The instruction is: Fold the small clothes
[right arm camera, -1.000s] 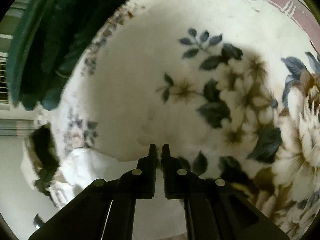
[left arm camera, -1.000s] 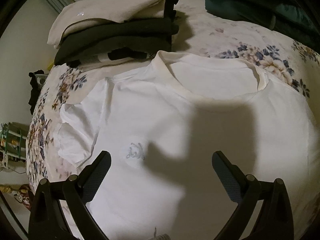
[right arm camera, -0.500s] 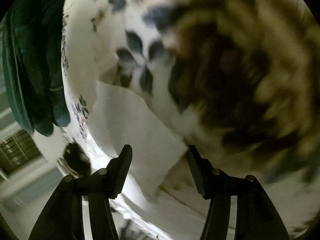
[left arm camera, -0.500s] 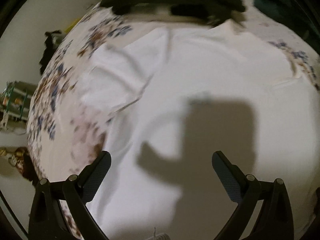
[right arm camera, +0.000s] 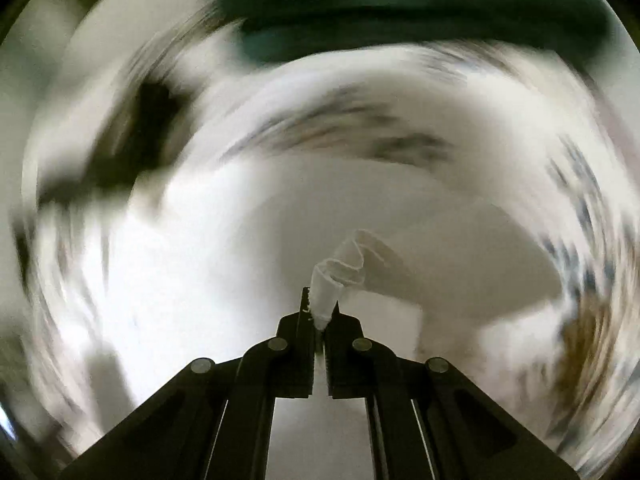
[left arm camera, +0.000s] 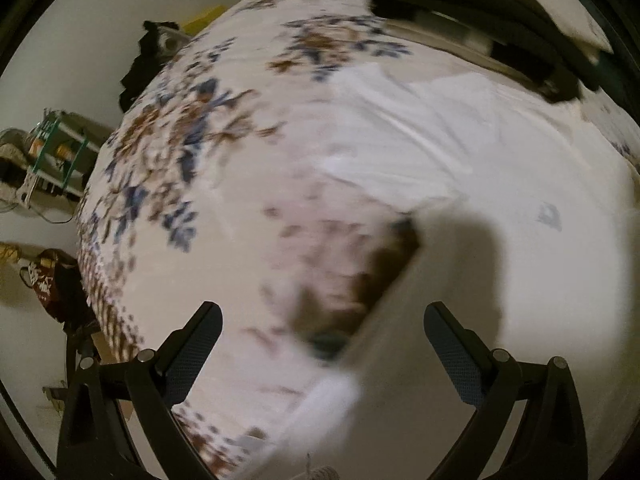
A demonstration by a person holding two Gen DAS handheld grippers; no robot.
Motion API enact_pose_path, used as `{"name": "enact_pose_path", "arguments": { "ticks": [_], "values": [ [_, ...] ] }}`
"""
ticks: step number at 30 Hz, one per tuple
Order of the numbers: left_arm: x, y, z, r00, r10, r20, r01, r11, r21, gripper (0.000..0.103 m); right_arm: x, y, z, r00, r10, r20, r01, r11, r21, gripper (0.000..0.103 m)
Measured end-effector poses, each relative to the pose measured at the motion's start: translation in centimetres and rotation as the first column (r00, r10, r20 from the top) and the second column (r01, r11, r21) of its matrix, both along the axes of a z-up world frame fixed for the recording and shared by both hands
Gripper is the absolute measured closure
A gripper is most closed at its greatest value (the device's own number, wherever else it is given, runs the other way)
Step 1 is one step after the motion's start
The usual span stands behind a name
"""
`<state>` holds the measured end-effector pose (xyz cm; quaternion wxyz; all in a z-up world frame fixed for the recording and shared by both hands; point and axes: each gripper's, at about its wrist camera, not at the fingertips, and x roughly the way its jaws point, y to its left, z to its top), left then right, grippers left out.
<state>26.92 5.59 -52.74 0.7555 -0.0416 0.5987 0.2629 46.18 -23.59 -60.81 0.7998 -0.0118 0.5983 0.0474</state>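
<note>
Half a second ago the right gripper (right arm camera: 320, 312) was open; now its jaws are closed on a bunched edge of the white T-shirt (left arm camera: 460, 152), which lies on the floral bedsheet (left arm camera: 224, 184). The left gripper (left arm camera: 322, 344) is wide open and empty, near the shirt's left side, close to the sleeve. I judge a fold is beginning, with only one side held.

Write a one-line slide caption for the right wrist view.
Right gripper shut on a bunched fold of the white T-shirt, with the background smeared by motion blur.
</note>
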Motion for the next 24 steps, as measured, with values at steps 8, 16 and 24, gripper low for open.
{"name": "enact_pose_path", "arguments": {
  "ticks": [8, 16, 24],
  "values": [
    [-2.3, 6.2, -0.3, 1.0, 0.029, -0.006, -0.029, 0.999, -0.021, 0.0, -5.4, 8.8, -3.7, 0.96, 0.185, -0.209, -0.194, 0.981, -0.024, 0.054],
    [-0.5, 10.0, -2.3, 0.99, 0.118, 0.079, -0.079, 0.92, -0.385, 0.0, -7.5, -0.2, -3.0, 0.931, -0.193, -0.309, 0.243, 0.961, 0.134, 0.038],
    [4.5, 11.7, -7.6, 0.906, 0.405, 0.123, -0.159, 0.595, -0.788, 0.031, -8.8, -7.6, -5.7, 0.785, -0.481, -0.39, 0.573, 0.802, 0.165, 0.038]
  ]
}}
